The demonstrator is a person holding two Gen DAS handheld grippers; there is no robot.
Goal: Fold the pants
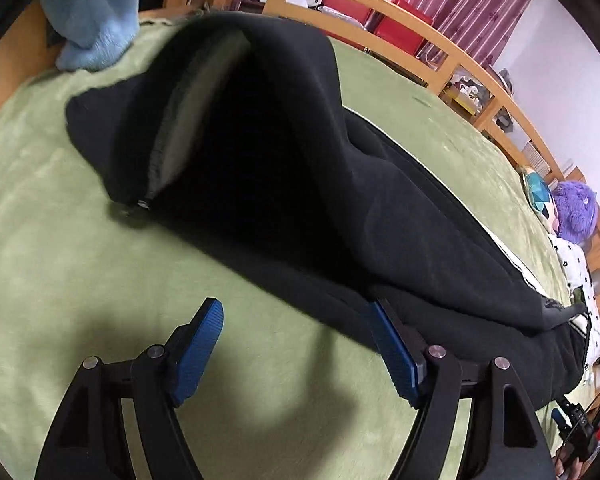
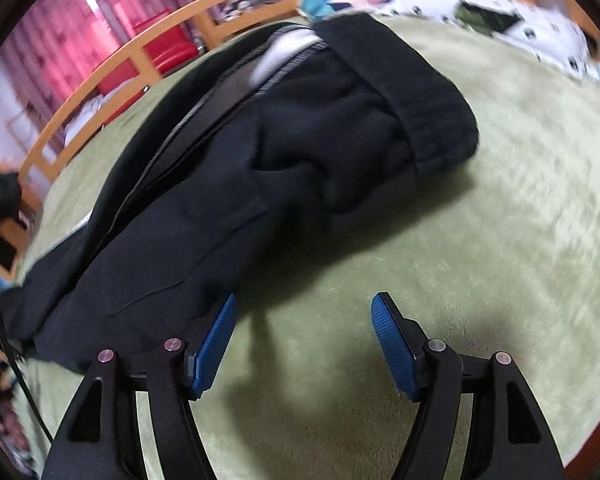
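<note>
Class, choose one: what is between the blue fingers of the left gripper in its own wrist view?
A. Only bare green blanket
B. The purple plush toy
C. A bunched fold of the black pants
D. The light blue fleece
A: the left gripper stands open over bare green blanket; the black pants lie just beyond its fingers.

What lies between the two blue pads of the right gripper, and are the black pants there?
Only bare green blanket lies between the pads of the right gripper, as the right wrist view shows. The black pants lie just beside its left pad.
</note>
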